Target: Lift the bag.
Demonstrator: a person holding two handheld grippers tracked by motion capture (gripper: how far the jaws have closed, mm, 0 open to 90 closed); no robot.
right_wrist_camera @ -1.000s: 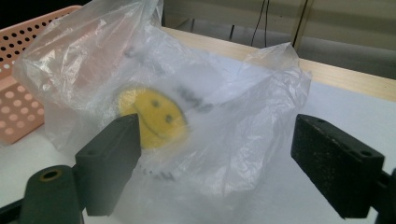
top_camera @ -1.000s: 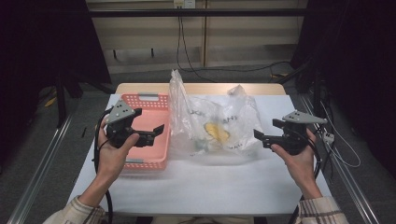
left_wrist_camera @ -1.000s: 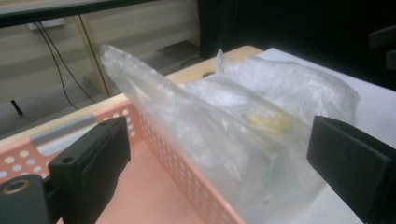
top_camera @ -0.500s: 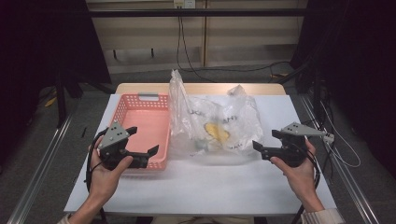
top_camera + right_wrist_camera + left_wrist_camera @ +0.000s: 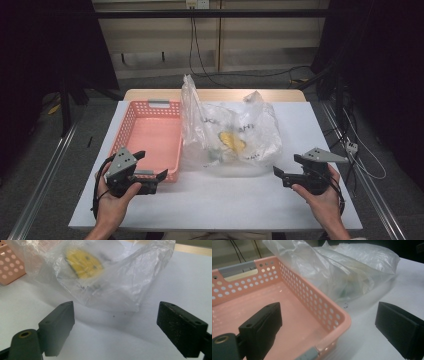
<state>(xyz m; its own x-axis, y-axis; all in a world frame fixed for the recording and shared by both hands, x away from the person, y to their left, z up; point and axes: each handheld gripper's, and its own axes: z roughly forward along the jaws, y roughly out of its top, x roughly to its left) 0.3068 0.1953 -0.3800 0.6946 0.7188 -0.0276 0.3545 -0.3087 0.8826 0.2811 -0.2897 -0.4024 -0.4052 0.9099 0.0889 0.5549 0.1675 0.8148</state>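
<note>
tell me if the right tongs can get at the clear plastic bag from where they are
Probably yes. The right tongs stand open, apart from the clear crinkled plastic bag, facing its near edge, with bare white table cover between jaws and bag. Nothing blocks the approach.

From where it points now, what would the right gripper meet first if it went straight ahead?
Probably the clear plastic bag: the right gripper, jaws open, faces it across bare white table.
</note>
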